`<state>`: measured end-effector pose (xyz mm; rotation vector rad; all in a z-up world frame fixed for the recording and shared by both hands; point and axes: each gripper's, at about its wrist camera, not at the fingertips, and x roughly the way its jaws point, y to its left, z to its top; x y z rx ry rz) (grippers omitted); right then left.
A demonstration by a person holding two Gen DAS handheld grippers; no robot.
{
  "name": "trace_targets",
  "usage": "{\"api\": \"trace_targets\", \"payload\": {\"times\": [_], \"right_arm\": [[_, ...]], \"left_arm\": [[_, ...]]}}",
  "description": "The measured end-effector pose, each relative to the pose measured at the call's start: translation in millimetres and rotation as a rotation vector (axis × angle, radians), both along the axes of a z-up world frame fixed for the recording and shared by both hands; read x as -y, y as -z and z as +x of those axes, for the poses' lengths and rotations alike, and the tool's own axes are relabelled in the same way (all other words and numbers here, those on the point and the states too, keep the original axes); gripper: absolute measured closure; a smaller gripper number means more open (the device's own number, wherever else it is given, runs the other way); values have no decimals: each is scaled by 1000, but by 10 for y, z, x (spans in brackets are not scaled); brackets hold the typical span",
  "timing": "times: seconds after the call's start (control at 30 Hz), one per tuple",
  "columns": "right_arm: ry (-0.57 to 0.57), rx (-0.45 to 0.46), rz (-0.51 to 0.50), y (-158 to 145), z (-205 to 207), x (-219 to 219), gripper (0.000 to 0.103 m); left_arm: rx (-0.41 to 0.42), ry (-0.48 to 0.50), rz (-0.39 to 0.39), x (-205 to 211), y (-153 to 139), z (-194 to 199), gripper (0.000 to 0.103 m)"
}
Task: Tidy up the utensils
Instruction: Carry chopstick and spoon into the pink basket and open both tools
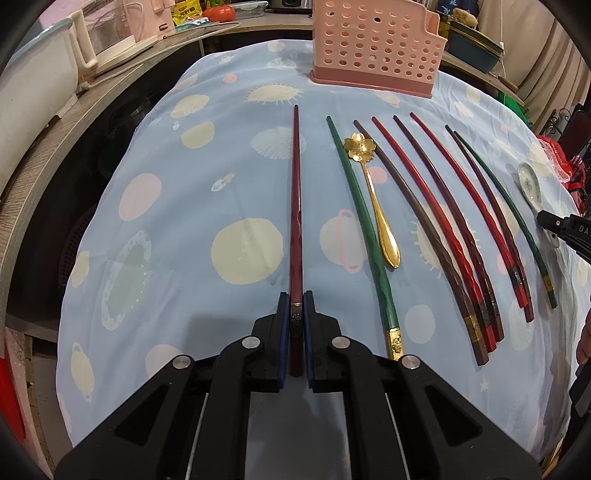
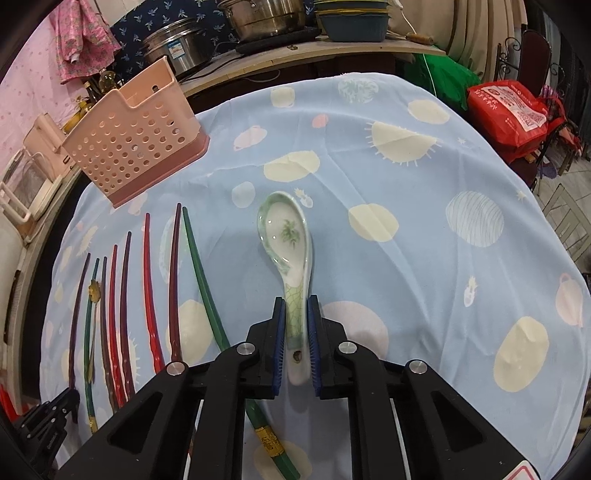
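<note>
Left gripper (image 1: 296, 321) pinching dark red chopstick (image 1: 295, 206) near its thick end, stick pointing toward pink holder (image 1: 373, 48) at far table edge. Right gripper (image 2: 296, 325) pinching ceramic spoon (image 2: 286, 240) by handle, beside row of chopsticks (image 2: 147, 295).

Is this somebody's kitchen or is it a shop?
Most likely a home kitchen or dining corner. Steel pots sit on a shelf behind the table, a pink utensil holder stands on the patterned tablecloth, and chopsticks lie in a row.
</note>
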<state>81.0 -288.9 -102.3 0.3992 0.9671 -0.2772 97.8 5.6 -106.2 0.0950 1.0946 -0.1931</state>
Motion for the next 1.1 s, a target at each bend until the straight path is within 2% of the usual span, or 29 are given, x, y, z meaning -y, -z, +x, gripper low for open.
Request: {"api": "trace_targets", "payload": {"times": [0.13, 0.33, 0.8, 1.1], "right_arm": [[-7, 5, -4, -26, -28, -15, 92], [-15, 47, -18, -236, -180, -91, 94], [-43, 149, -47, -758, -479, -282, 97], [-81, 208, -66, -1072, -450, -423, 97]], "left_arm": [[-3, -2, -6, -5, -2, 0, 96], [-32, -18, -70, -84, -66, -49, 96], [84, -3, -115, -207, -588, -271, 96], [177, 3, -139, -318, -1046, -230, 96]]}}
